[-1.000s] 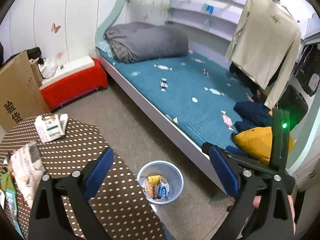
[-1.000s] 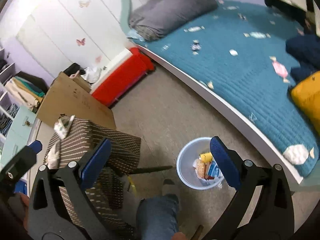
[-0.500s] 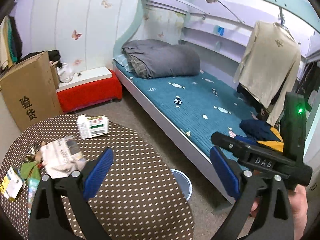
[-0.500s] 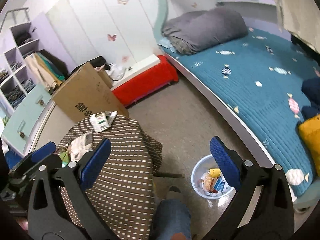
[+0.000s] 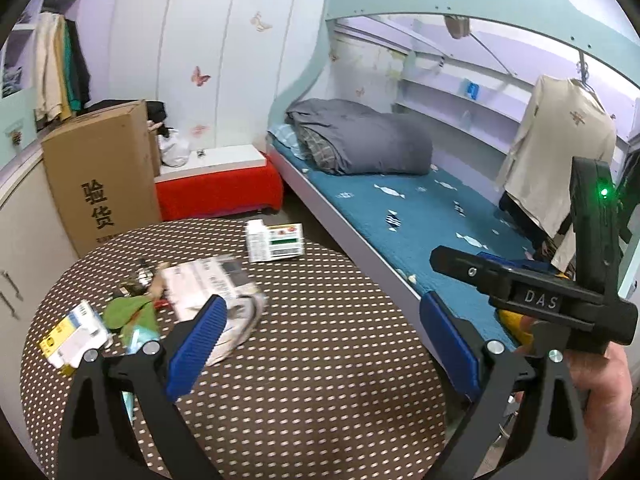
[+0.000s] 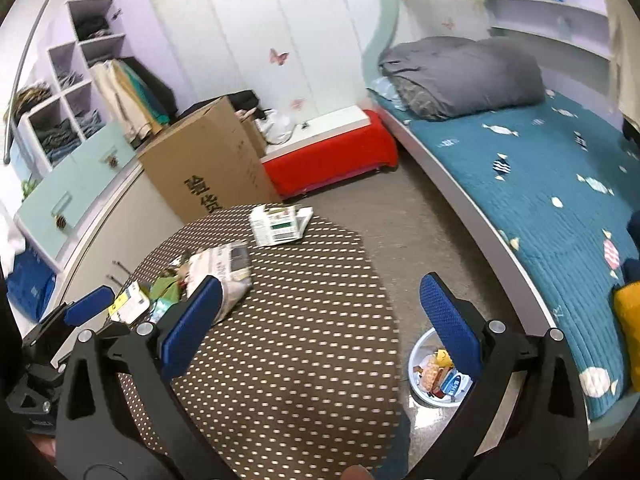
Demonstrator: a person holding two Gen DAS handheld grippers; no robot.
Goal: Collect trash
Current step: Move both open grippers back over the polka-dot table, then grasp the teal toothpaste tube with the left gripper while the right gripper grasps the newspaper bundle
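- Left gripper (image 5: 320, 344) and right gripper (image 6: 316, 320): jaws spread wide, empty, above the table (image 6: 304, 320).
- Trash (image 5: 208, 284) clusters at the table's left edge; bin (image 6: 420, 360) on the floor at its right.
- Risk: thin wrappers slipping off the edge when pinched.

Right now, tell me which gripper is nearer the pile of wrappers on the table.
Left. The left gripper hangs open right beside the pile of wrappers at the table's left side. The right gripper is open too, off to the right toward the bin.
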